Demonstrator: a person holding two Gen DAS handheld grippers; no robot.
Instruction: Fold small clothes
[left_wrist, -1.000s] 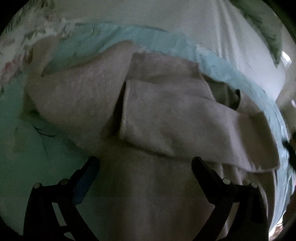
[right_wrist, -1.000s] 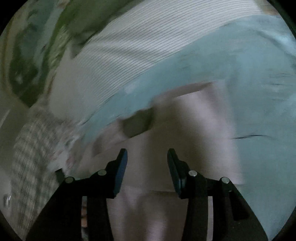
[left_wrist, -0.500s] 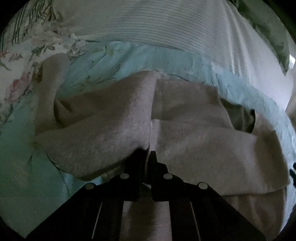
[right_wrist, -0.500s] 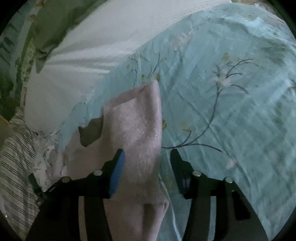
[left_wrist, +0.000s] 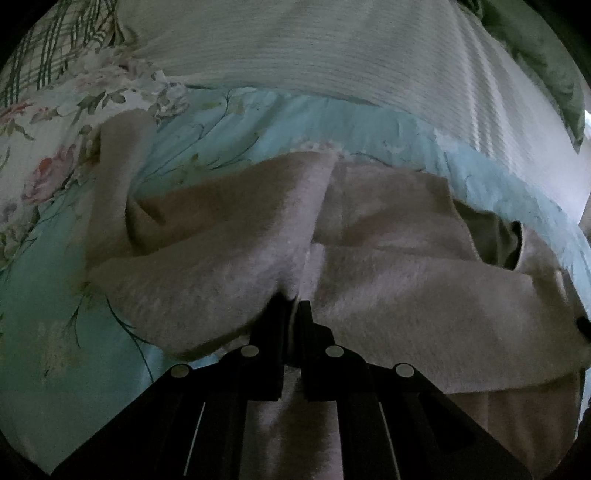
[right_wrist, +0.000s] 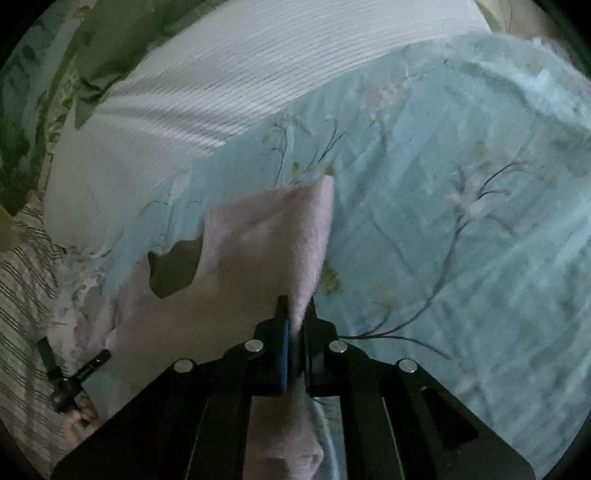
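A second ago the left gripper (left_wrist: 293, 302) was wide open over the fuzzy pink garment (left_wrist: 406, 288); now it is pinched shut on a fold of it. The right gripper (right_wrist: 295, 306) was half open above the cloth; it has been brought down to the garment's edge (right_wrist: 295, 240) and closed on it.

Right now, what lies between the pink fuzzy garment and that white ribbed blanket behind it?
A strip of the light blue floral bedsheet separates the pink garment from the white ribbed blanket. Both wrist views show it.
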